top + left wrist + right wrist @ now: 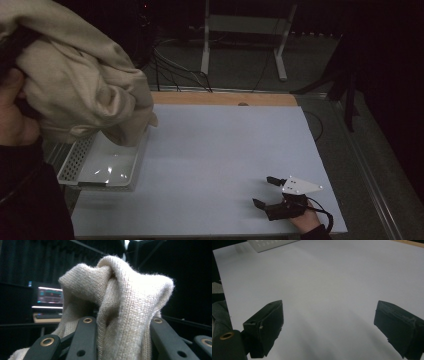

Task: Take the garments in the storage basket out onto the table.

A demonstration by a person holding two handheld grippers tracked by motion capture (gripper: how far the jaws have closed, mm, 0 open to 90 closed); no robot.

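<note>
A beige knitted garment [75,75] hangs bunched high over the table's left side, its lower folds dangling above a white perforated basket [75,160]. A hand [12,112] at the left edge is partly covered by the cloth. In the left gripper view, my left gripper [122,322] is shut on a thick fold of the garment [125,297], one black jaw on each side of it. My right gripper [265,191] rests low on the white table sheet [225,150] at the front right. Its jaws stand wide apart over bare sheet, open [329,315].
The basket's corner [269,245] lies far off in the right gripper view. A wooden strip [225,98] runs along the table's back edge. Cables [175,70] and a white desk frame [245,35] stand on the floor beyond. A lit monitor [50,296] glows in the dark room.
</note>
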